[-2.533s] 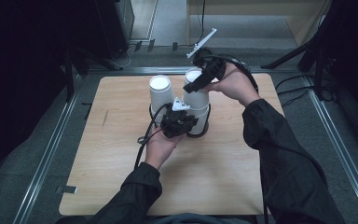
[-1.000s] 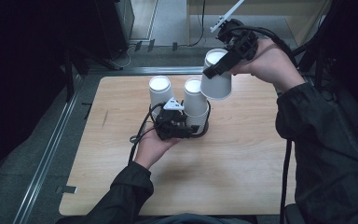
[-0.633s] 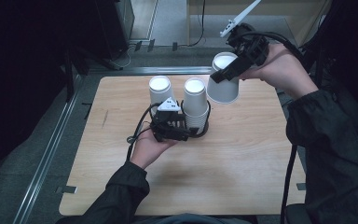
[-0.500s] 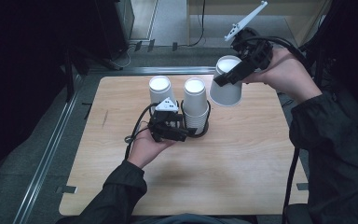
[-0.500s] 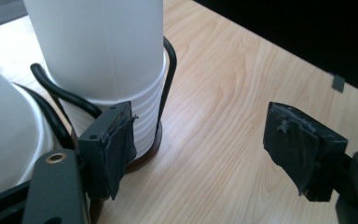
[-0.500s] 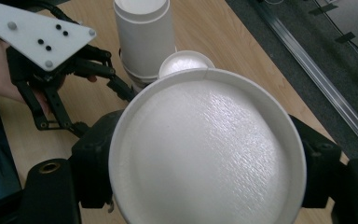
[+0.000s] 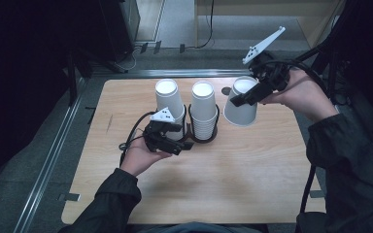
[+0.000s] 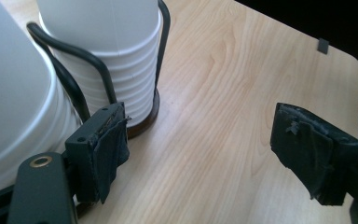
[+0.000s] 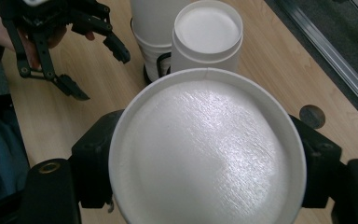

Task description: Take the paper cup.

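A tall stack of white paper cups (image 7: 204, 109) stands upside down in a black wire holder (image 8: 93, 65) at mid-table. A single upturned white cup (image 7: 167, 99) stands just to its left. My left gripper (image 7: 183, 138) lies at the holder's near base. Its jaws have just been opening and now stand wide, with bare wood between the pads (image 8: 102, 154). My right gripper (image 7: 245, 92) is shut on another upturned white cup (image 7: 240, 109) right of the stack, low over the table. That cup's base (image 9: 205, 149) sits between the right jaws. I cannot tell whether it touches the wood.
The wooden table (image 7: 213, 184) has a small round hole (image 7: 226, 91) near the held cup. A metal rail (image 7: 48, 160) runs along the left edge, and cables trail from both grippers. Dark floor and equipment lie beyond the far edge.
The right gripper has brought its cup down and leftward, from above the far right corner to beside the stack. The left gripper's jaws have spread and it has drawn slightly back from the holder.
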A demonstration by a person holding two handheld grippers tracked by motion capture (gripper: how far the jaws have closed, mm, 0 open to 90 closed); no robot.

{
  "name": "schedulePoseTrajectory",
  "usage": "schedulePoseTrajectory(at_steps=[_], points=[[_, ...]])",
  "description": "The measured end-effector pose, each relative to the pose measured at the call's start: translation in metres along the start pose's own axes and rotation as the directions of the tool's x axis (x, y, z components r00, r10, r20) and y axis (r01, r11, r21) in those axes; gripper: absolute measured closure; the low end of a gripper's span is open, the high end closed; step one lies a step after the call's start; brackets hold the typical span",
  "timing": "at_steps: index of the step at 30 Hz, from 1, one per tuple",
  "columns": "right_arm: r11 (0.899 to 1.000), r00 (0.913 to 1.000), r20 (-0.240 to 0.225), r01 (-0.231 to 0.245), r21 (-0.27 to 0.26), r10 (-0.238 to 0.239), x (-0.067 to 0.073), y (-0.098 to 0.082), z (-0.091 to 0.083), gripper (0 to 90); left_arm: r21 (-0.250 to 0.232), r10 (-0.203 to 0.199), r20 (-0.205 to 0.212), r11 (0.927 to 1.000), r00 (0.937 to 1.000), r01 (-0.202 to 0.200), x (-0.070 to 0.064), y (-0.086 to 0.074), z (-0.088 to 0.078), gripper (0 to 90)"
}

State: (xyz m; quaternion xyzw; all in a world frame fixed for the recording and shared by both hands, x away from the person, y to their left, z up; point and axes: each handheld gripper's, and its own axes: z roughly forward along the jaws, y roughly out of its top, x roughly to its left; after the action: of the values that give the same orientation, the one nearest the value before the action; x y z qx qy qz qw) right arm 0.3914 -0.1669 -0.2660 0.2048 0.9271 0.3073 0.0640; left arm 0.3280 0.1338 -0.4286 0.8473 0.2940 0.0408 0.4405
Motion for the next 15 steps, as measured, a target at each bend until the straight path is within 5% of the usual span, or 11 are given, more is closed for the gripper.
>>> schedulePoseTrajectory(at_steps=[7,15], points=[[1.000,1.0000,-0.004,0.005,-0.010,-0.005,-0.001,-0.024,0.016,24.2,0.042,0.004,-0.015,0.9991,0.9999,-0.003,0.001,-0.008,-0.002,21.9],[1.000,0.9998,-0.017,-0.010,-0.003,0.010,-0.002,-0.054,0.036,24.2,0.025,0.007,0.003,0.9997,1.0000,-0.007,0.002,-0.022,-0.003,21.9]])
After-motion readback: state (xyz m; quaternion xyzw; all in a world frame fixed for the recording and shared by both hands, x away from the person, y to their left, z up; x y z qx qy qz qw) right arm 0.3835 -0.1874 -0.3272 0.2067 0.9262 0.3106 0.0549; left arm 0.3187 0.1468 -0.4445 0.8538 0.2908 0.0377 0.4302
